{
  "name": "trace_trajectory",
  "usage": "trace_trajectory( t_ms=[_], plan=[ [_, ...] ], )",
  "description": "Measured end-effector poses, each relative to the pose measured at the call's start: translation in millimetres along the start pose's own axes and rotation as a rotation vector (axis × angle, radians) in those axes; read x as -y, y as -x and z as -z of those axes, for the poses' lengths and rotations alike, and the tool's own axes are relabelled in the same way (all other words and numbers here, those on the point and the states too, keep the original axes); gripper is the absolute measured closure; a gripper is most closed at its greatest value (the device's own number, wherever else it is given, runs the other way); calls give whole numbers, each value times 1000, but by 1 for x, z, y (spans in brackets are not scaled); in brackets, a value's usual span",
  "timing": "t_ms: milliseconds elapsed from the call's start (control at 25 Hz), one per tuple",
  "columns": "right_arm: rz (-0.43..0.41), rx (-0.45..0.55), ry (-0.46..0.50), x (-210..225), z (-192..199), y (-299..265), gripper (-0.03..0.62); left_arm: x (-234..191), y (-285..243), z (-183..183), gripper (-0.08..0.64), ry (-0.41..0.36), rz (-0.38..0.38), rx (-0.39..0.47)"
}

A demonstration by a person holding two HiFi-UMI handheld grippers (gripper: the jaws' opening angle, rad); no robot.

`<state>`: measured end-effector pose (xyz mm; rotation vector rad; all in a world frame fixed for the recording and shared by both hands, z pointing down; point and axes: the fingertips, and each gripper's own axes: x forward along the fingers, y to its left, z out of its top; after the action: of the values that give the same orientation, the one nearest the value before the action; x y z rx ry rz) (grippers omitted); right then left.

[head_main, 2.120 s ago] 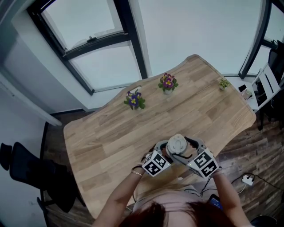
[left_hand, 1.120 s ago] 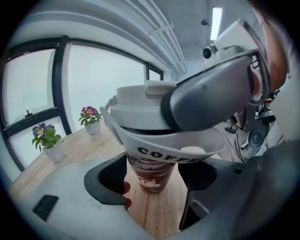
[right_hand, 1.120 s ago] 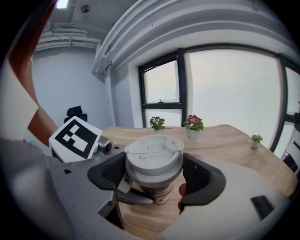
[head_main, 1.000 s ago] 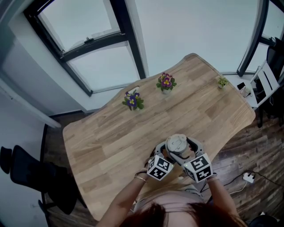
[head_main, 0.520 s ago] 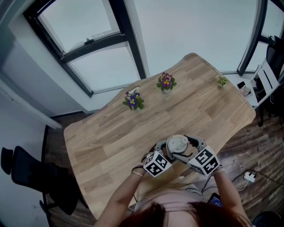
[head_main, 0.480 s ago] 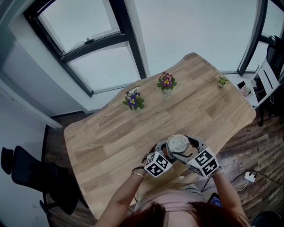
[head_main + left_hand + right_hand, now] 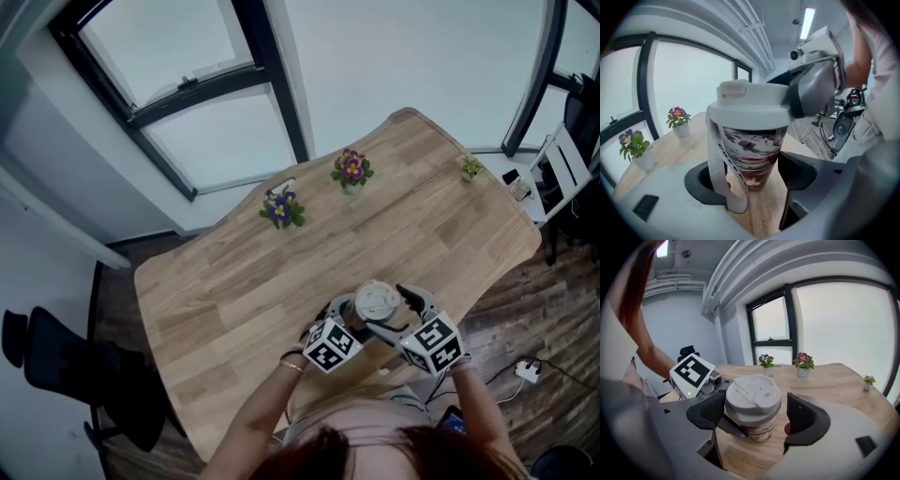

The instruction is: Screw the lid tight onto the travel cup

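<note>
Lid (image 7: 378, 302) sits on the cup (image 7: 751, 154) at six o'clock, left gripper (image 7: 750, 178) clamping it, right gripper (image 7: 757, 414) spread loosely around the lid; tightening likely remains.

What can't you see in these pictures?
- The cup's pattern, left gripper view: blurry, and the strap crosses it.
- Cup's sides, head view: hidden under the lid.
- Whether the left tool squeezes the cup: the strap hides one pad.
- Lid's thread, every view: covered by its rim.
</note>
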<state>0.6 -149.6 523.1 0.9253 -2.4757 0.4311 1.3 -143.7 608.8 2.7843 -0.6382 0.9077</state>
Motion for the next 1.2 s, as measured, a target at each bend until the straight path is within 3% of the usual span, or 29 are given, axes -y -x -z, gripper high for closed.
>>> trace_trajectory(
  t_ms=[120, 200, 560, 720, 880, 1040, 1200],
  plan=[
    [-70, -33, 63, -3, 1, -2, 218, 2, 0, 1, 225, -57, 67, -23],
    [-69, -31, 75, -5, 0, -4, 218, 2, 1, 1, 225, -68, 71, -35],
    [185, 63, -32, 0, -3, -3, 219, -4, 0, -3, 225, 31, -102, -2],
    [71, 43, -22, -5, -5, -3, 218, -3, 0, 0, 227, 17, -47, 0],
    [-14, -15, 93, -4, -4, -1, 218, 0, 1, 2, 226, -47, 58, -33],
    [2, -16, 152, -7, -4, -4, 219, 0, 1, 2, 227, -52, 54, -51],
    [102, 28, 99, -7, -4, -2, 219, 0, 1, 2, 227, -31, -2, -46]
  ],
)
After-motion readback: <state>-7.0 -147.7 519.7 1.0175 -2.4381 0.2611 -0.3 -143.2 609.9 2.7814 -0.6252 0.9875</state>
